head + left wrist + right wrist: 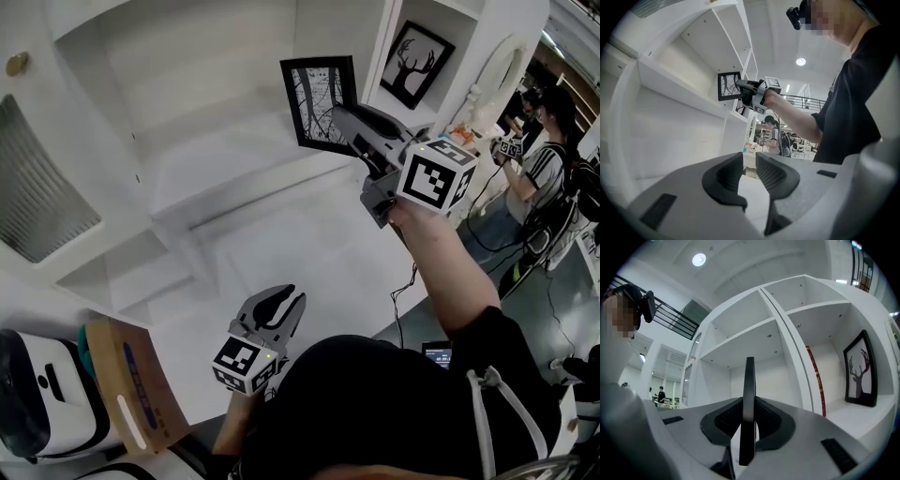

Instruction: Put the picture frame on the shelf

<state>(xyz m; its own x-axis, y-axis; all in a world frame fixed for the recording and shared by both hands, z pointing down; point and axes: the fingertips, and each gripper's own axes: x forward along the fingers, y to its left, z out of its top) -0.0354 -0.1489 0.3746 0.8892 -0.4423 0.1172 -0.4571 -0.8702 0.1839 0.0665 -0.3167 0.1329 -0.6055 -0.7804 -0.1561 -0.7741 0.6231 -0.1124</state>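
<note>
Jaws of the right gripper [749, 423] are clenched on the picture frame [749, 394]. Both pads press its flat faces, and the frame stands edge-on and upright between them, rising well past the jaw tips. The grip sits at one side edge of the frame, which probably leaves the bottom edge free to land.

Ahead of these jaws is an open compartment of the shelf [234, 192]. The frame is held in front of it and appears clear of the board below, so the placing step is judged not yet done. To the right of the jaws, in the next compartment, a deer picture [860, 371] already stands against the wall.

Jaws of the left gripper [749, 174] stand slightly apart with nothing between them. This gripper hangs low, well apart from the frame, and appears idle.
</note>
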